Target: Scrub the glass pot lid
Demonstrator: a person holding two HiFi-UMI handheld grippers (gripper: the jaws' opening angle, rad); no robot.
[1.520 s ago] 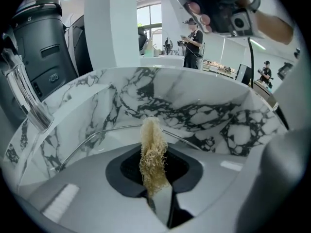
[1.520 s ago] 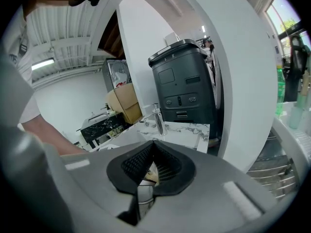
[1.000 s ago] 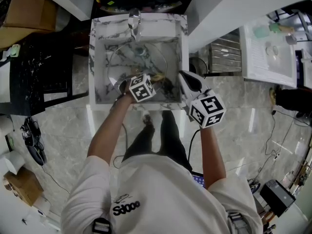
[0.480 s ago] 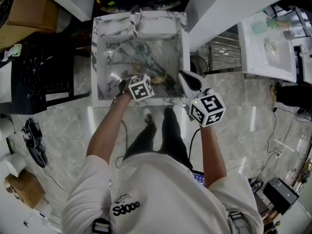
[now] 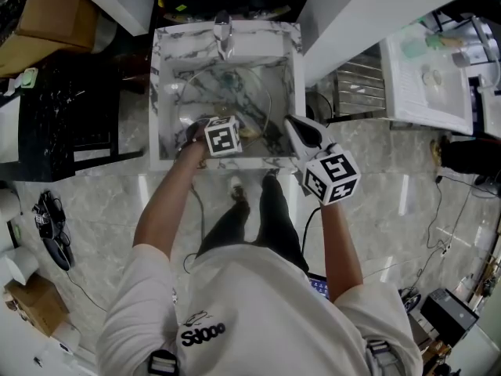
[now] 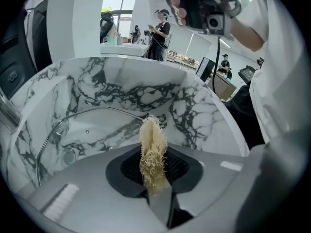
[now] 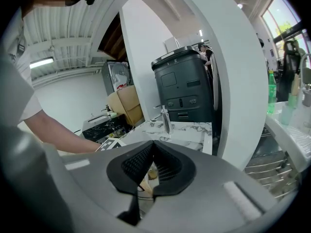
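The glass pot lid lies inside the marble sink; its metal rim arcs across the basin. In the left gripper view the glass pot lid shows just beyond the jaws, its knob low at the left. My left gripper is down in the sink over the lid's near part, shut on a pale fibre scrubber that sticks out past the left gripper. My right gripper hovers at the sink's front right corner. The right gripper has its jaws together with nothing held.
A chrome tap stands at the sink's back edge. A white pillar rises right of the sink, a black cabinet stands to its left, and a white counter with bottles is at far right. The floor is polished stone.
My left gripper with the scrubber has moved farther into the sink and slightly left across the lid. The right gripper has stayed nearly still.
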